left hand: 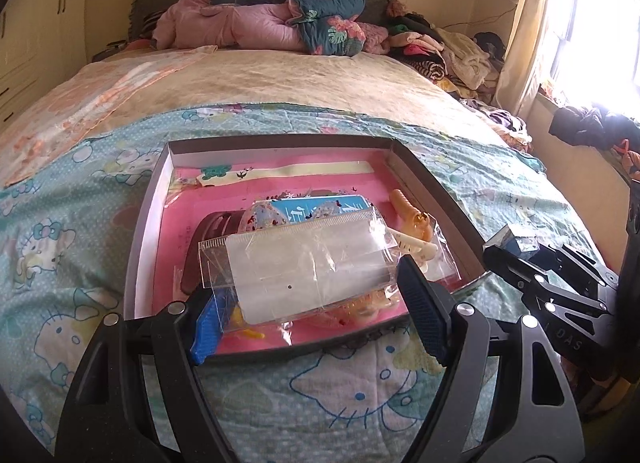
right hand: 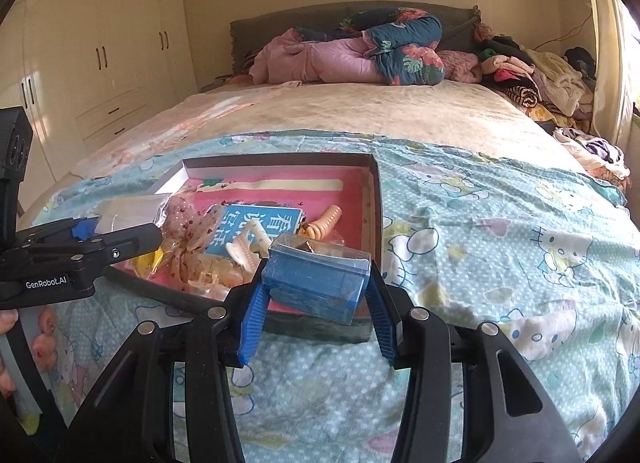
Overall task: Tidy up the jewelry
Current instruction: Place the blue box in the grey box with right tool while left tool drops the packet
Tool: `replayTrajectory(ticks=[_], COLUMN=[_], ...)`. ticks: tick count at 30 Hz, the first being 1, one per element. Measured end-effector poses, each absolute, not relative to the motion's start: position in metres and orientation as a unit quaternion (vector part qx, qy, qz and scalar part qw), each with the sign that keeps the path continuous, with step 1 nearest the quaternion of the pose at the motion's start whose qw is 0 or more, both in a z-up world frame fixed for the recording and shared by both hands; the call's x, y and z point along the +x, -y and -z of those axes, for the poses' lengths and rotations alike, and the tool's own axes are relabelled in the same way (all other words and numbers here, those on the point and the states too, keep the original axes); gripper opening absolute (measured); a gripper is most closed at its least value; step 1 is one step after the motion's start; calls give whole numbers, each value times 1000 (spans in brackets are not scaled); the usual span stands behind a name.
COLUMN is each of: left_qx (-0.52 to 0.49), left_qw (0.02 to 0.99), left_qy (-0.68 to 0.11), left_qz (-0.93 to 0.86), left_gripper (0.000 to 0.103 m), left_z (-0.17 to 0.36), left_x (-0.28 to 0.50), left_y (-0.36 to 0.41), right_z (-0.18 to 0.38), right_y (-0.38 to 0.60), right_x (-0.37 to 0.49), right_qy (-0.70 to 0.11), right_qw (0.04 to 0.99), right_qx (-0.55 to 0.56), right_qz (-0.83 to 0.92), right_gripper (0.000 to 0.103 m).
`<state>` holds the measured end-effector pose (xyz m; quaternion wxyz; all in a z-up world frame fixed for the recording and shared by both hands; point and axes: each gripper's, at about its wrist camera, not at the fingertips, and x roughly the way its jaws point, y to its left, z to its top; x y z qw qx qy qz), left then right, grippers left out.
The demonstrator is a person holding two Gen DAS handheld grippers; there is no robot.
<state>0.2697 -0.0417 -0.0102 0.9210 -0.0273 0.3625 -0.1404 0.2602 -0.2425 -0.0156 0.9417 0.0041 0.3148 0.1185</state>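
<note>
My left gripper is shut on a clear plastic packet with a white card inside, held flat over the near end of a dark shallow box lined in pink. My right gripper is shut on a small blue box with a clear lid, just above the dark shallow box's near right corner. In the box lie a blue booklet, an orange hair clip, a white clip, a dark brown clip and a spotted cellophane bag. Each gripper shows in the other's view, the right gripper and the left gripper.
The box rests on a cartoon-cat blanket on a bed. Rolled quilts lie at the headboard and a heap of clothes at the far right. Cupboards stand on the left, a bright window on the right.
</note>
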Motion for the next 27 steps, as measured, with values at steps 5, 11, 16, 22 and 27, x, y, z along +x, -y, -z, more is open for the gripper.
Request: replayTrajectory(ticks=[5, 11, 16, 22, 27], left_qx=[-25, -16, -13, -13, -13], left_qw=[920, 917, 913, 909, 908], left_qy=[-367, -373, -384, -394, -396], left_qz=[139, 139, 138, 134, 136], left_gripper=[68, 68, 68, 68, 69], left_z=[12, 16, 25, 35, 36], left_x=[292, 311, 322, 329, 331], left_y=[47, 55, 56, 53, 52], right_z=[20, 28, 35, 38, 39], right_y=[241, 234, 229, 227, 226], right_x=[280, 297, 305, 305, 301], right_qy=[-321, -329, -339, -344, -346], right_qw=[940, 937, 933, 930, 929], right_qx=[3, -1, -8, -3, -3], right_qz=[-117, -118, -125, -130, -132], right_gripper=[44, 44, 44, 44, 45])
